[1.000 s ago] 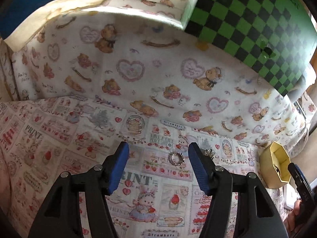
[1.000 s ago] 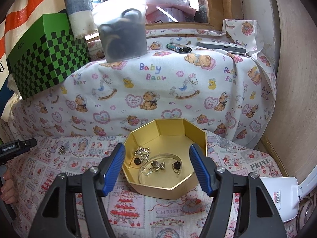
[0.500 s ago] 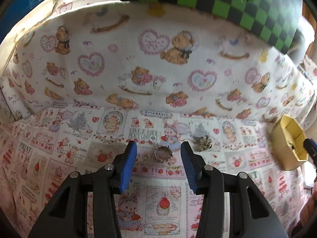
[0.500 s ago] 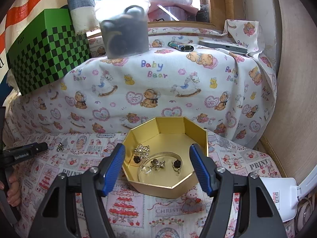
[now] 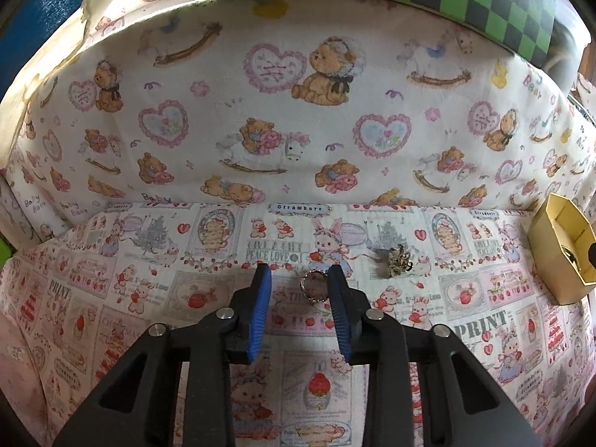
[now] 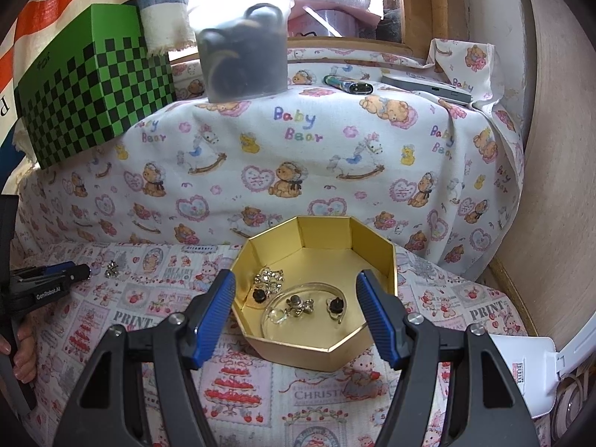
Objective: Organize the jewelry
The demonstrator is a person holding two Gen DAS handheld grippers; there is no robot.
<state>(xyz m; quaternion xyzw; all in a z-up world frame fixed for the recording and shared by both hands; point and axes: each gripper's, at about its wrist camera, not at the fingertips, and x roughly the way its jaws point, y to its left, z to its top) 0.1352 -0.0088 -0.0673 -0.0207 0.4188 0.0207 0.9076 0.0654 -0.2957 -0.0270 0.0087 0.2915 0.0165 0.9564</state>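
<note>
A small silver ring (image 5: 312, 287) lies on the printed cloth between the blue pads of my left gripper (image 5: 298, 279), close to the right pad; the jaws are part open, not touching it. A silver brooch (image 5: 399, 260) lies to its right and also shows in the right wrist view (image 6: 111, 269). The gold octagonal box (image 6: 376, 257) holds several jewelry pieces and a clear bangle (image 6: 298, 294). My right gripper (image 6: 296, 290) is open, straddling the box's near side. The box sits at the far right of the left wrist view (image 5: 547, 231).
A raised ledge draped in bear-print cloth (image 6: 298, 156) rises behind the work surface. On it stand a green checkered box (image 6: 89, 93), a grey tub (image 6: 242, 56), a lighter (image 6: 350, 85) and a flat grey device (image 6: 424, 87). A white object (image 6: 521, 357) lies at right.
My left gripper has moved forward and down onto the ring and its jaws have narrowed around it. The right gripper and box have stayed nearly still.
</note>
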